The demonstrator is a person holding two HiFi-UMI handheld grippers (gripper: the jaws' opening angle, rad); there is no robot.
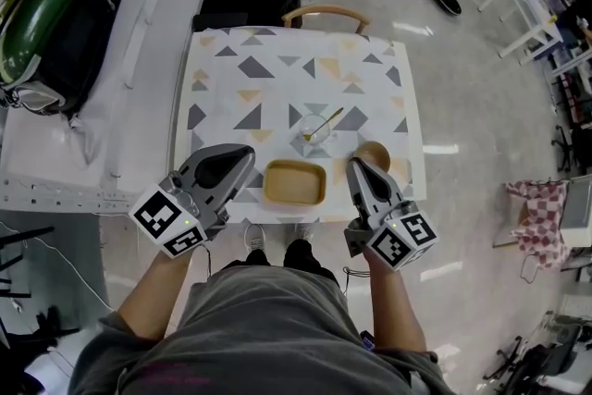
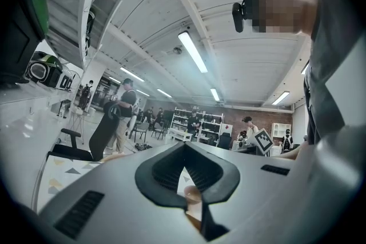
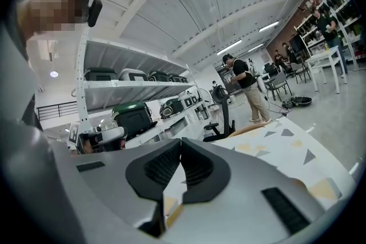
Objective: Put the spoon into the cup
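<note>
Left claw (image 1: 247,154) and right claw (image 1: 357,165), closed, flank tray (image 1: 294,182) at table (image 1: 277,214) edge.

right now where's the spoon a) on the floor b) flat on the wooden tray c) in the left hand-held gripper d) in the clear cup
d: the spoon leans inside the clear cup at mid-table, its handle poking out over the rim, while the wooden tray holds nothing.

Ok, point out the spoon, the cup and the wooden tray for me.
spoon (image 1: 329,118): head view, middle of its handle.
cup (image 1: 323,139): head view, its clear side wall.
wooden tray (image 1: 294,182): head view, bare centre of its floor.
</note>
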